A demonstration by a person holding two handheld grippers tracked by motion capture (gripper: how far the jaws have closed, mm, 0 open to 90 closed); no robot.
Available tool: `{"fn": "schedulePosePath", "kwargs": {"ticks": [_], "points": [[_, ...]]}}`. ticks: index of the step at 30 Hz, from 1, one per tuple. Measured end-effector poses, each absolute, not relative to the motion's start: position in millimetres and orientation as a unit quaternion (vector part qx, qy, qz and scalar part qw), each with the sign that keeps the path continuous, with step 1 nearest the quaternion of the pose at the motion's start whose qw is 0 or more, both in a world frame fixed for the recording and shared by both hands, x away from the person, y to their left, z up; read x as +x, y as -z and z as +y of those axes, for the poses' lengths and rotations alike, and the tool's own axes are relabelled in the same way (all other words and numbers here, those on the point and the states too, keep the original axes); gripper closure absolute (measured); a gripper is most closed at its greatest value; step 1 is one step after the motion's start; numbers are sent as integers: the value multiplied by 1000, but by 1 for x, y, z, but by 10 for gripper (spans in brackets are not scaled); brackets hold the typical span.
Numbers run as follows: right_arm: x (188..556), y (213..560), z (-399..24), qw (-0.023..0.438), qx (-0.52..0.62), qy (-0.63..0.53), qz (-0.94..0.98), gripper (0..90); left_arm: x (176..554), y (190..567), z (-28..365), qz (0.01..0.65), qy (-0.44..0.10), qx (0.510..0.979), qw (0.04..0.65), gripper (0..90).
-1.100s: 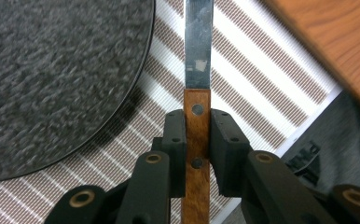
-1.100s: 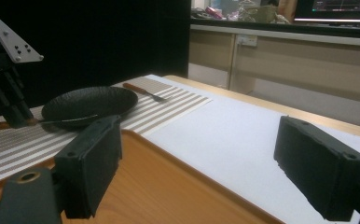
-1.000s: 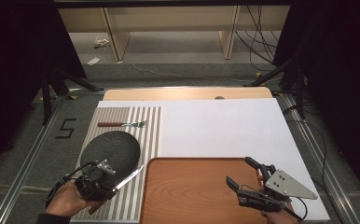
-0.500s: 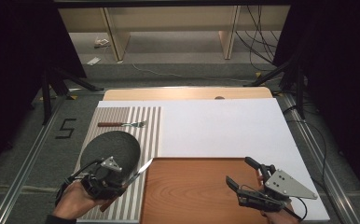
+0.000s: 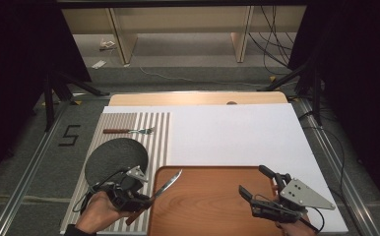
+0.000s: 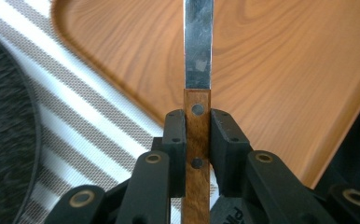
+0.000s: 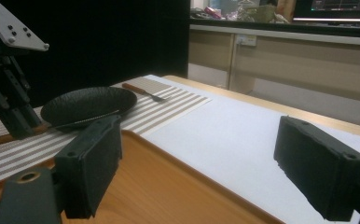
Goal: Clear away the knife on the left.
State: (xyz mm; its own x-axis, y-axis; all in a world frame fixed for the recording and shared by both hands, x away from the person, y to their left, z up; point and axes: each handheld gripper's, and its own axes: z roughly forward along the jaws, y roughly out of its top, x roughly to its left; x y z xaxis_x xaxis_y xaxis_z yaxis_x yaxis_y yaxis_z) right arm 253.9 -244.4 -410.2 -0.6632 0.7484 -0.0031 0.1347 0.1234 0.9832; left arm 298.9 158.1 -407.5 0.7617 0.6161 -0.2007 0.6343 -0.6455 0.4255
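Coming in from the bottom left of the high view, left hand (image 5: pixel 97 212) wrapped round the black left gripper (image 5: pixel 141 200), pointed forward and to the right. Jaws pressed tight on both sides of the brown wooden handle of a table knife with a shiny metal blade (image 5: pixel 164 187). Knife slanting up to the right, handle end low over the striped grey and white place mat (image 5: pixel 154 132), blade tip reaching over the left rim of the rounded wooden tray (image 5: pixel 203 196). Up close in the left gripper view, knife (image 6: pixel 198 70) standing straight up between the two black pads, two round rivets showing in the handle, blade stretching out above the tray (image 6: pixel 280 60). Cannot tell if the blade touches the tray.

Sitting at the bottom right, right gripper (image 5: pixel 262 189) with a grey three-cornered plate on top, over the right part of the tray, held from below by a hand. Jaws spread wide apart with nothing between them, pointing up and to the left. Same wide gap in the right gripper view, white table cover (image 7: pixel 243 135) showing through it.

Lying on the place mat just ahead of the left gripper, round black plate (image 5: pixel 115 158). Resting farther back on the mat, well apart from the plate, small fork with a brown wooden handle (image 5: pixel 129 131).
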Motion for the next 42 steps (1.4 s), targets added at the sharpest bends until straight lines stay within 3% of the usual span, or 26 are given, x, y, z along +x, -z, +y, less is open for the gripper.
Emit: {"fn": "schedulePosePath", "kwargs": {"ticks": [42], "points": [[254, 410, -244, 264, 315, -582, 702, 162, 296, 415, 112, 328, 70, 900, 277, 767]]}}
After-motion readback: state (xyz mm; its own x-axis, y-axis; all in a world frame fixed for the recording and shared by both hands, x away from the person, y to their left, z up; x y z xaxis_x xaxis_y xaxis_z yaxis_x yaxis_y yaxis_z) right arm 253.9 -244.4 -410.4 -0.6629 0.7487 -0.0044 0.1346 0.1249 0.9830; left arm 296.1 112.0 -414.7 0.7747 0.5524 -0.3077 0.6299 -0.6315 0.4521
